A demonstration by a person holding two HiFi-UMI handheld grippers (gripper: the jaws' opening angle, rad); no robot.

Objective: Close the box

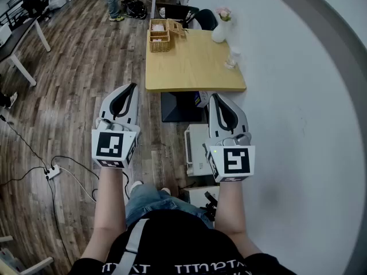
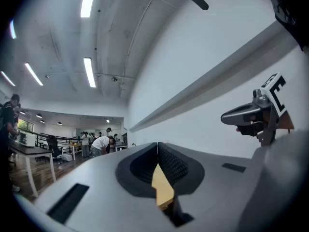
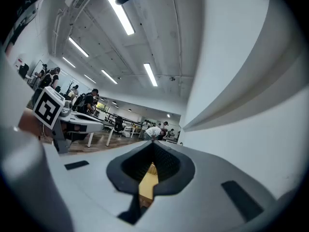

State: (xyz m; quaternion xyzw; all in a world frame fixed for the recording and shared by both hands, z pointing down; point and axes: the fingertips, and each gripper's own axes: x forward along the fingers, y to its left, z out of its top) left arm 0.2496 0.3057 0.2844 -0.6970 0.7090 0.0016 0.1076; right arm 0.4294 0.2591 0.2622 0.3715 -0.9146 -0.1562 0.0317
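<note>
The box is a tan open-topped carton with raised flaps, on the far left corner of the wooden table. My left gripper is held in the air short of the table's near edge, jaws together with nothing between them. My right gripper is level with it on the right, also shut and empty. Both point toward the table. In the left gripper view the closed jaws aim at the room and white wall, with the right gripper beside them. The right gripper view shows its closed jaws; the box is in neither gripper view.
A white vase with pink flowers and a clear glass stand on the table's right side. A black chair is behind the table. A white unit sits on the floor under the near edge, a power strip to the left.
</note>
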